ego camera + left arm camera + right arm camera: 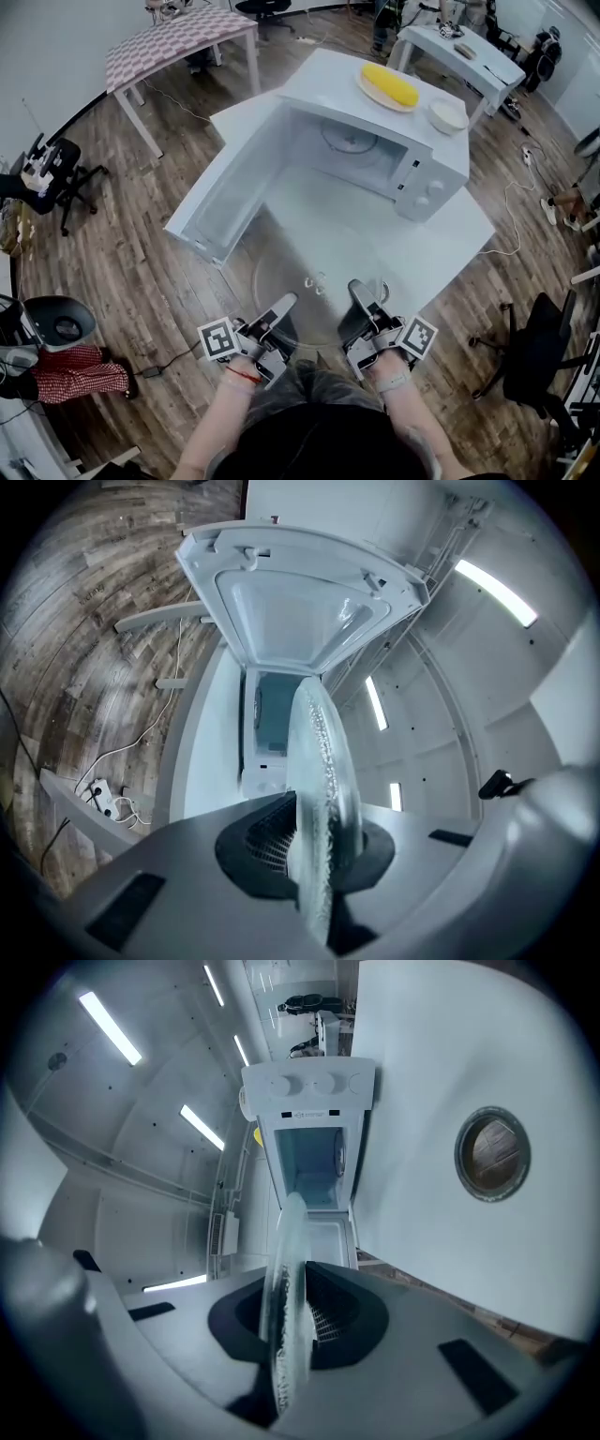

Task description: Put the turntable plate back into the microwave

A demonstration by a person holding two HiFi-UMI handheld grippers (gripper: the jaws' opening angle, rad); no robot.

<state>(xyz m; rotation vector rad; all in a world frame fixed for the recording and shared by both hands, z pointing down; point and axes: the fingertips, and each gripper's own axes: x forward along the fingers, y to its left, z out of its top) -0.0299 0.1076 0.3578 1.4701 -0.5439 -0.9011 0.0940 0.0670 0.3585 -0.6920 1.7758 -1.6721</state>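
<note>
Glass turntable plate point(314, 281) was held by its near rim before the open microwave point(323, 89), the left gripper point(283, 307) and the right gripper point(360, 294) both with jaws closed on it (one each side). Smooth glass could slip, or knock the door point(220, 202), if one side tilted.

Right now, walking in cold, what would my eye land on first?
The clear glass plate, gripped at its near rim by the left gripper and right gripper in front of the person. Just beyond it a white microwave stands on a white table with its door swung wide open, and a yellow corn cob lies on a dish on top.
</note>
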